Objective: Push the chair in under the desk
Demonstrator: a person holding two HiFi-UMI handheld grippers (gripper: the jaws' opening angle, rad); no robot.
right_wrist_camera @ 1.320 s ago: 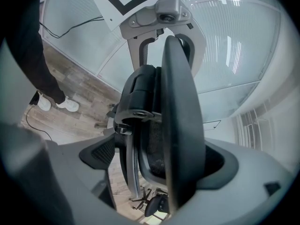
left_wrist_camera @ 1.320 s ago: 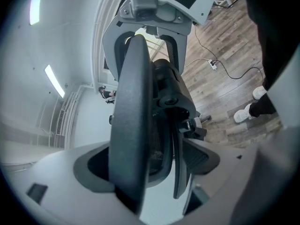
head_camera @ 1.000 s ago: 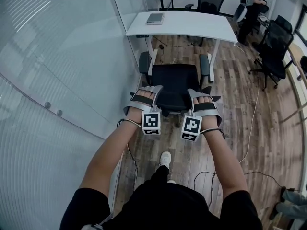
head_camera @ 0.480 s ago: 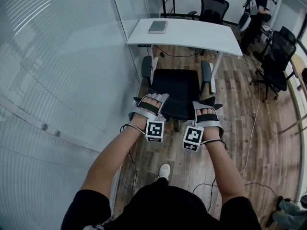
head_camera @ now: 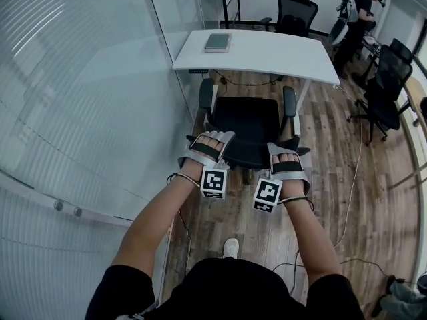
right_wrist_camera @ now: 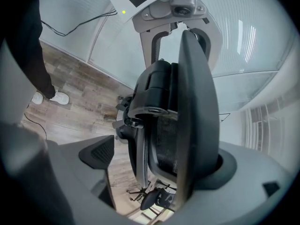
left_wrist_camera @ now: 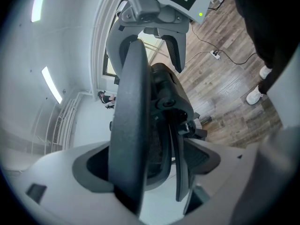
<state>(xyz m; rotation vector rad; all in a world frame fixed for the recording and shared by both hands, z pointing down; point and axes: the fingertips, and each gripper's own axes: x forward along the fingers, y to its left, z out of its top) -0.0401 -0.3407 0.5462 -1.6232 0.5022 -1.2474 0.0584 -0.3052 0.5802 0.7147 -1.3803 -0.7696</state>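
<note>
A black office chair point(head_camera: 245, 122) faces a white desk point(head_camera: 267, 51), its armrests point(head_camera: 206, 93) level with the desk's near edge. My left gripper point(head_camera: 208, 143) and right gripper point(head_camera: 285, 155) sit side by side on the top rim of the chair's backrest. In the left gripper view the backrest rim point(left_wrist_camera: 131, 121) runs down between the jaws of the left gripper point(left_wrist_camera: 150, 168), which is shut on it. The right gripper view shows the same rim point(right_wrist_camera: 197, 111) held in the right gripper point(right_wrist_camera: 161, 163). The backrest's lower part is hidden behind the jaws.
A glass wall point(head_camera: 100, 99) runs close along the left of the chair and desk. A grey notebook point(head_camera: 217, 42) lies on the desk. More black chairs point(head_camera: 383, 79) and a person point(head_camera: 360, 5) are at the far right. Cables point(head_camera: 347, 199) trail over the wood floor.
The chair has rolled forward toward the desk, so its armrests now reach the desk's near edge. Both grippers kept their hold on the backrest and moved with it.
</note>
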